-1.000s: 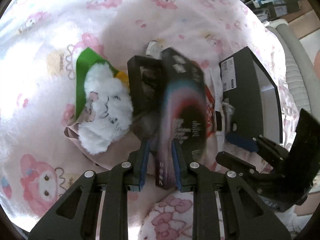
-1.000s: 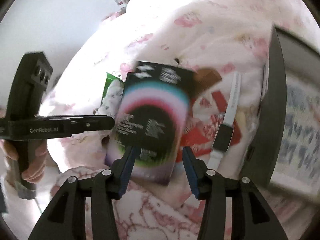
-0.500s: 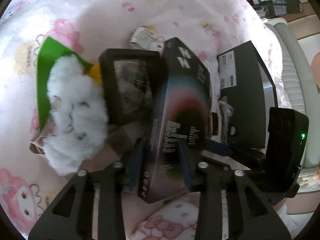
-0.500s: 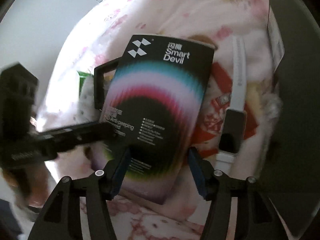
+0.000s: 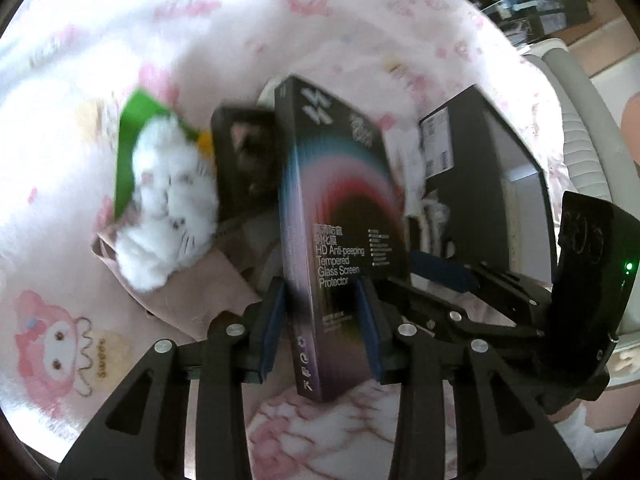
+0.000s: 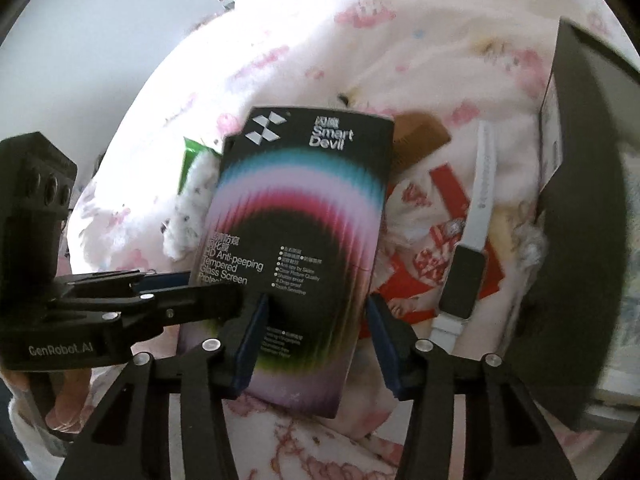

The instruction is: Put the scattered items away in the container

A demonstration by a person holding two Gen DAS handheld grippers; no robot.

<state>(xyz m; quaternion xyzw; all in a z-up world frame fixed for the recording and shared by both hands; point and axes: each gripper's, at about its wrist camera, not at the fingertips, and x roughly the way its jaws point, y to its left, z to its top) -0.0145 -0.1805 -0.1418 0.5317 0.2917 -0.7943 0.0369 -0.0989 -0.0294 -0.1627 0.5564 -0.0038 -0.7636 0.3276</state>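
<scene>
A black screen protector box [image 5: 340, 216] with a rainbow arc stands upright above the pink blanket. My left gripper [image 5: 320, 284] has it between its pads, one by the spine and one on the face, its jaws closing. In the right wrist view the left gripper [image 6: 208, 288] reaches the box [image 6: 296, 208] from the left. My right gripper [image 6: 316, 300] straddles the box's lower part, jaws closing. Its left pad lies over the face and its right pad stands just off the right edge. The black container [image 5: 456, 184] stands open at the right.
On the blanket lie a white plush cat [image 5: 168, 208] on a green packet [image 5: 132, 136], a black frame [image 5: 244, 160] and a pink bag [image 5: 180, 292]. Near the container [image 6: 576, 240] lie a white wristband [image 6: 476, 216], a red packet [image 6: 440, 240] and a brown comb [image 6: 416, 136].
The left jaws have spread from a tight pinch on the box's thin edge, and the box has turned its face toward the right. The right gripper has dipped closer and drawn back.
</scene>
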